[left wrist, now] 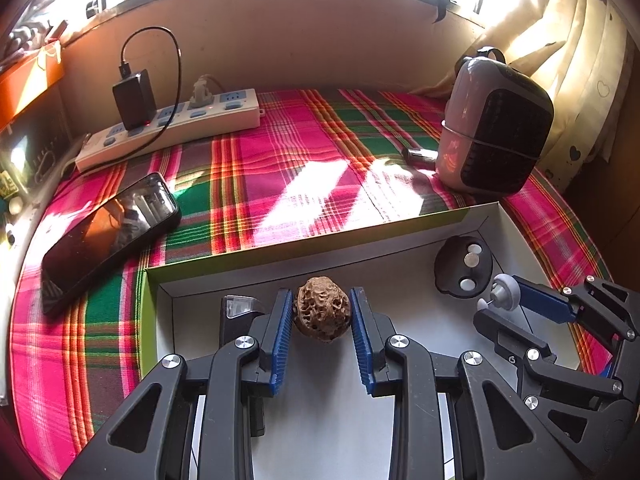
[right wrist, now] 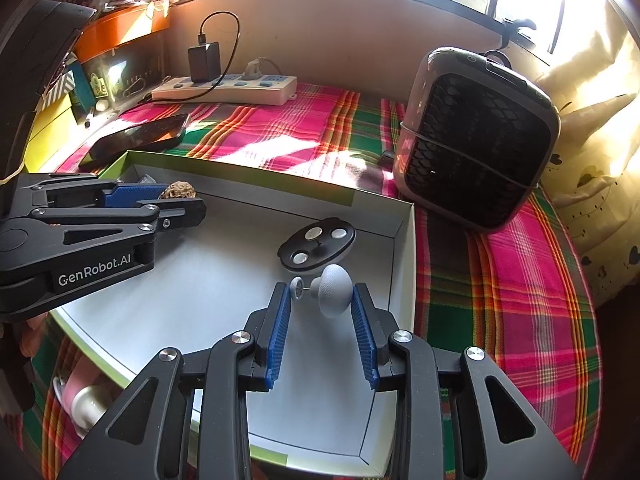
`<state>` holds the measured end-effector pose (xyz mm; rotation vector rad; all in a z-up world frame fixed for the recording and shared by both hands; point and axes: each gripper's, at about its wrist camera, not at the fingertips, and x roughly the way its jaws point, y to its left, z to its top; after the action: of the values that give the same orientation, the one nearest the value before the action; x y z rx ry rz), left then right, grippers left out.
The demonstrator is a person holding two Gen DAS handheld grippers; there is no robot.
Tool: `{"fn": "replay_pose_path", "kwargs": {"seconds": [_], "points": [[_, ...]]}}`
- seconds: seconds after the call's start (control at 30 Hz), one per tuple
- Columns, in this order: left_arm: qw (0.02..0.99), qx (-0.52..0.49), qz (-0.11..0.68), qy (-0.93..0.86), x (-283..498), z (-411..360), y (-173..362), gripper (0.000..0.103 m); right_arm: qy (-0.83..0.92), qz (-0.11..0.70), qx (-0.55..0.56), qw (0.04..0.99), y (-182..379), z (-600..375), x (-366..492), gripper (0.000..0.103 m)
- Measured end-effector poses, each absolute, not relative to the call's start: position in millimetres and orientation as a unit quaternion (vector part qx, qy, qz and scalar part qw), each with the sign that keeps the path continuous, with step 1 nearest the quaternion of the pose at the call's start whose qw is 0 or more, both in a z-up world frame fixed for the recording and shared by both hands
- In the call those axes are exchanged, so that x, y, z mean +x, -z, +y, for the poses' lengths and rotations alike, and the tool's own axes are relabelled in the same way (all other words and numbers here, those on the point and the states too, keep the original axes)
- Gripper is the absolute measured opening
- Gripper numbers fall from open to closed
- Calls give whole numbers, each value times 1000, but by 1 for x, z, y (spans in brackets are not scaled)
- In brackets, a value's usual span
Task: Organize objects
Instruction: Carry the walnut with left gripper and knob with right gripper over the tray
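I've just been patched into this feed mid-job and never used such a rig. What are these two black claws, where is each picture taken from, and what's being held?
They are hand-held two-finger grippers, each with a camera looking along its blue pads. In the left view, the left gripper clamps a brown walnut over a white box. In the right view, the right gripper grips a grey knob on a pin above the same box, near a black disc. On the plaid cloth: a phone, power strip, small heater.
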<state>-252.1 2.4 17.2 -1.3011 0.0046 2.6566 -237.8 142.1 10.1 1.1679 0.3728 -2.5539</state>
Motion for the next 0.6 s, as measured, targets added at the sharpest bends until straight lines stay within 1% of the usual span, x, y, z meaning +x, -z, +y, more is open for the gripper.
{"fn": "replay_pose_path", "kwargs": {"seconds": [0.6], "points": [[96,-448,-3,-889,-255,2,-11,27,893,135,403,150,-8,140,-237,33]]}}
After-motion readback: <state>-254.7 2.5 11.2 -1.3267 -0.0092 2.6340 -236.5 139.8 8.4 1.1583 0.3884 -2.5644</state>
